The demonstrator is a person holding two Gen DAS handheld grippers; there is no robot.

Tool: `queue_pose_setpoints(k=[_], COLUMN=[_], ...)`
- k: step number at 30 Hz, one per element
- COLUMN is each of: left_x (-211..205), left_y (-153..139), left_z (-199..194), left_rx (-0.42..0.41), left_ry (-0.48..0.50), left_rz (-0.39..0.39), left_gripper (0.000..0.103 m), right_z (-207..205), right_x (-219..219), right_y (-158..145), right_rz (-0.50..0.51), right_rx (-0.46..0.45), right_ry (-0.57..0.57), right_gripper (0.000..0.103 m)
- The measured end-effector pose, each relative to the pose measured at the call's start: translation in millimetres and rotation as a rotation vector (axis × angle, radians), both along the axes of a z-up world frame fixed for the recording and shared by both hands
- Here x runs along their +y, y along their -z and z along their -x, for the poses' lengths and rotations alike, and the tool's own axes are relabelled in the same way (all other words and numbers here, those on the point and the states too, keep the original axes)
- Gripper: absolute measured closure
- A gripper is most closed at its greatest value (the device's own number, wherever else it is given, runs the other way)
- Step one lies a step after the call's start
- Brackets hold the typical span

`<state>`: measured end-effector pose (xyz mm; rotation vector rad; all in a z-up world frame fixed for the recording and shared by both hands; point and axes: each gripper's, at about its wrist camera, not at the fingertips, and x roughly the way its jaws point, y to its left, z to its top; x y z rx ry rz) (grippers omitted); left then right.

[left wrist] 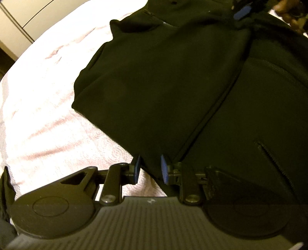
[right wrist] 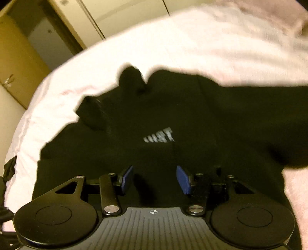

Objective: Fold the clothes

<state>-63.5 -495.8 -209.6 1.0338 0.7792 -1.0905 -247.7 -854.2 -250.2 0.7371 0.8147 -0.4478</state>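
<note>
You're working a black jacket [left wrist: 173, 80] lying on the bed [left wrist: 48, 115], one panel already lying doubled over along the zip line. Your left hand-held gripper [left wrist: 150, 169] is sitting at the hem corner, pads apart with the cloth edge running between them but not pinched, placed there to get a lift point for the next fold. Your right hand-held gripper [right wrist: 155, 178] is hovering spread over the jacket near the white lettering [right wrist: 159, 137], holding nothing; that view is blurring.

White quilted bedspread [left wrist: 48, 119], pale wardrobe doors [right wrist: 123, 17], yellowish wooden door [right wrist: 17, 57], warm light
</note>
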Motion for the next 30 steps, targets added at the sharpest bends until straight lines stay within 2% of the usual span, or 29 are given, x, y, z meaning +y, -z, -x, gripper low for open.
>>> queue_pose_setpoints(k=[3,8,13,15,18,25,28,30], left_x=[1,3,-6,-14,-30,-89,-117,-136], left_y=[-5,-32,-52,-57,-62,-73,-78,-81], left_z=[3,8,20,27,39,82,106,121], left_rx=[-0.011,-0.035,-0.014,-0.005,0.010,-0.009,-0.025,-0.035], left_ry=[0.013,0.000,-0.001,0.008,0.027,0.079,0.083,0.086], left_rz=[-0.007,0.030,0.069,0.086,0.099,0.080,0.064,0.054], left_gripper=[0.083,0.083,0.069,0.067,0.065,0.062,0.062,0.062], right_z=[8,39,108,141,198,294,320,326], right_x=[-11,-8,-22,-31,-49,-114,-155,-187], right_y=[1,-31,-58,-67,-87,-109,-100,-86], right_rz=[-0.018,-0.025,-0.025,-0.031,-0.037,0.047,0.064,0.071], right_rx=[-0.009,-0.046,-0.025,-0.009,-0.036,-0.098,-0.117,-0.099], right_ry=[0.068,0.172,0.354,0.446,0.599,0.838,0.882,0.870], right_gripper=[0.053,0.051,0.045,0.044,0.043,0.041,0.041,0.041])
